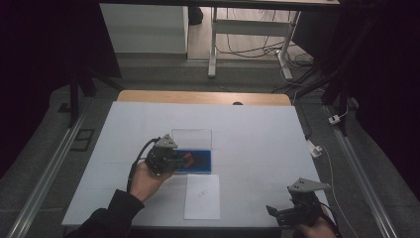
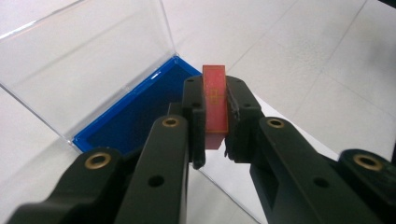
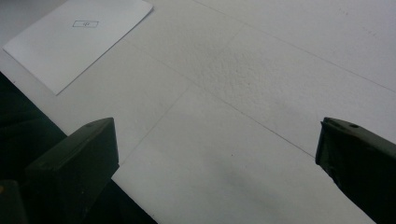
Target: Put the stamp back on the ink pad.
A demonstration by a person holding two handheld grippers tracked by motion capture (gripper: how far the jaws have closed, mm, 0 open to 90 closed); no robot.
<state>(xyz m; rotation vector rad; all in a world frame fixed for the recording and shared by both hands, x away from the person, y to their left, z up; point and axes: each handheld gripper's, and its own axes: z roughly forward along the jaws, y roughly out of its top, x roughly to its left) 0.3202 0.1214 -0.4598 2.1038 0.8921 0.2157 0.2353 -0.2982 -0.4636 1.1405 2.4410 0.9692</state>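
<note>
The left gripper hung over the middle of the table, a little toward its near edge, with the person's left hand wrapped round its body. Its jaws were drawn in narrow and clamped on a small red block, one pad pressed flat against each broad face. In the left gripper view the block stood upright between the pads, its top edge rising clear above the jaw tips and its paler lower end showing below them; a faint square mark sat on the narrow face turned to the camera. The block was held above the blue tray of an open case, over the tray's left part as the high view showed it, and whether it touched the tray floor could not be told. The case's clear lid stood raised on the far side of the tray, toward the far edge of the table. A white sheet of paper with a small printed mark lay flat just nearer than the case, reaching almost to the near edge. The right gripper was well apart from all of this, at the table's near right corner, its jaws spread wide with bare tabletop between them in the right gripper view and the sheet lying farther off beyond its left jaw.
</note>
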